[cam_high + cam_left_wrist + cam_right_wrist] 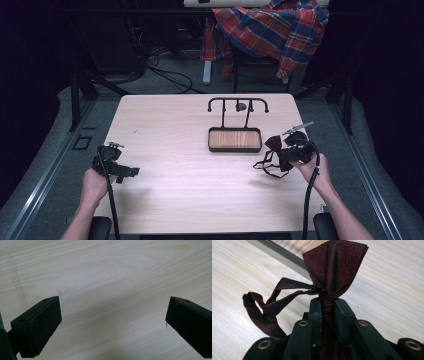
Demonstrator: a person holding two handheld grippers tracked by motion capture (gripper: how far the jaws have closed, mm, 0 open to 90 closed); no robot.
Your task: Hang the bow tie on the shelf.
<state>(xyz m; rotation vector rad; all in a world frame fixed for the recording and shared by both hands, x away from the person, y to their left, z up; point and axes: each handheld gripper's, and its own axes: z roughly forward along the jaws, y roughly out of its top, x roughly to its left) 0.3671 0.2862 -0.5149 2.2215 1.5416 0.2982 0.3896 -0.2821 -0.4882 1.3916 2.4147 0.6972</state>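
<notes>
- My right gripper (287,156) has its fingers (315,315) clenched on the knot of a dark red bow tie (334,267), one wing fanning out above the pinch.
- The bow tie's strap (265,306) loops away to one side of the fingers and hangs slack over the table (190,195).
- Taking the small wooden tray (235,139) as my landmark, the bow tie (272,145) sits just beside the tray's right end, held a little above the table as far as I can judge from the high view.
- The tray carries a black wire rack (238,104) rising from its back edge.
- My left gripper (116,167) is well away from the tray, near the table's left edge, its fingers (42,325) spread wide and released, bare wood between them.
</notes>
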